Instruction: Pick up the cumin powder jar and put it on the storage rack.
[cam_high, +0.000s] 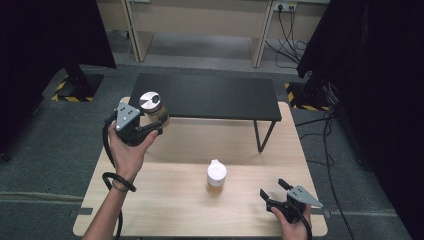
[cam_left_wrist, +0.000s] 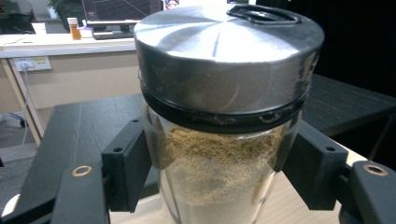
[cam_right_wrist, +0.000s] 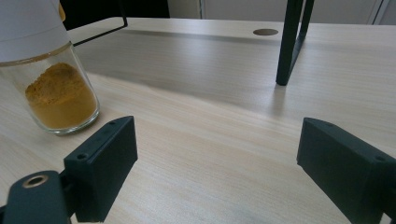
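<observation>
A glass jar (cam_high: 152, 109) with a silver metal lid and tan powder inside is held up in the air at the table's left, beside the black shelf (cam_high: 210, 95). My left gripper (cam_high: 150, 122) is shut on the jar (cam_left_wrist: 219, 154); both pads (cam_left_wrist: 128, 163) press its glass sides under the lid. A second glass jar (cam_high: 216, 177) with a white cap and orange powder stands upright on the table's middle. My right gripper (cam_high: 272, 189) rests low at the front right, open, with bare tabletop between its fingers; that white-capped jar (cam_right_wrist: 53, 84) stands to its left.
The black shelf stands on thin black legs (cam_high: 264, 135) across the back half of the wooden table (cam_high: 165, 200). One leg (cam_right_wrist: 289, 42) rises ahead of my right gripper. Dark curtains hang at both sides, and cables (cam_high: 330, 145) lie on the floor at the right.
</observation>
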